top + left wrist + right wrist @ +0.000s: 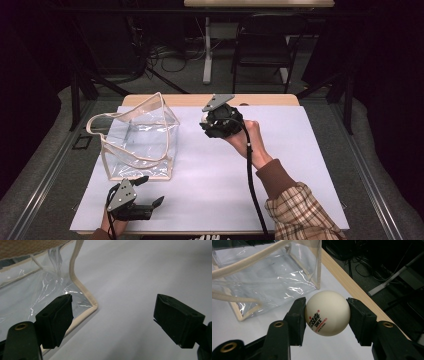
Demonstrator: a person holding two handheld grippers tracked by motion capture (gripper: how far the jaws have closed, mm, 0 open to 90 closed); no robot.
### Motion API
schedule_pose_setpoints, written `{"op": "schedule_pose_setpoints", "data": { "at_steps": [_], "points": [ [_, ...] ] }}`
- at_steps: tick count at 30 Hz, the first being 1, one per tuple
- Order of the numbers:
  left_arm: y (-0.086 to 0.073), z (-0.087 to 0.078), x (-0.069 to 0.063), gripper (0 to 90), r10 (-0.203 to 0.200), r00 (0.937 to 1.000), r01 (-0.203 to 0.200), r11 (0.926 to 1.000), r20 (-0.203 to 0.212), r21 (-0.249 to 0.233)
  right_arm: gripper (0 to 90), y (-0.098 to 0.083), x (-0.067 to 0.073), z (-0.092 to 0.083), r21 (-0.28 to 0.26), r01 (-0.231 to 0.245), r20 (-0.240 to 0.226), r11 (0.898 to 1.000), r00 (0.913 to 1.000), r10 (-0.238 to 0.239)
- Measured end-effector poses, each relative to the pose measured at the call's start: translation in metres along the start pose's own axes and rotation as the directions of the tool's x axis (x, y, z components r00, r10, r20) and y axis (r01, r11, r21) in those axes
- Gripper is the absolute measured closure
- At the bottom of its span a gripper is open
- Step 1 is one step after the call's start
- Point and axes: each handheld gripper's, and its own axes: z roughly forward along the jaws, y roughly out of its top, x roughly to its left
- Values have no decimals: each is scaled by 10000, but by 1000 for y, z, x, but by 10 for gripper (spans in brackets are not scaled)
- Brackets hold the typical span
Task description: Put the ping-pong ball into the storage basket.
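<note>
Working at a white-covered table [210, 190] with a wooden far edge, clear plastic bag [137, 140] with beige trim and handles standing upright on the left half

Right gripper [215, 127] being held raised over the middle of the table, near the far edge and to the right of the bag, apart from it; right hand [247, 137] wrapping the body, plaid sleeve [300, 210] with brown cuff coming in from bottom right, black cable [252, 185] trailing down along the forearm

In right gripper view, clamping a white ping-pong ball [327, 313] squarely between both jaws, pads pressing its left and right sides, red and black print facing the camera; ball sitting off the table surface, bag behind it up and to the left, bag corner near but not touching

Left gripper [150, 192] resting low at the near-left of the table, just in front of the bag's near side, grey plate on top; jaws spread wide, gripping nothing

In left gripper view, bag's trimmed bottom corner [93, 306] lying between the spread jaws, closer to the left jaw; contact with the bag hard to tell

Dark chair [262, 45] and floor cables beyond the table
</note>
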Motion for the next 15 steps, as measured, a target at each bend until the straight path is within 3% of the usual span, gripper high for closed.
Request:
{"op": "schedule_pose_setpoints", "data": {
  "at_steps": [15],
  "points": [
    [0,0,0,162,-4,10000,4,10000,1,3,508,13,7,6,-71,228,-133,9997,9996,-229]
  ]
}}
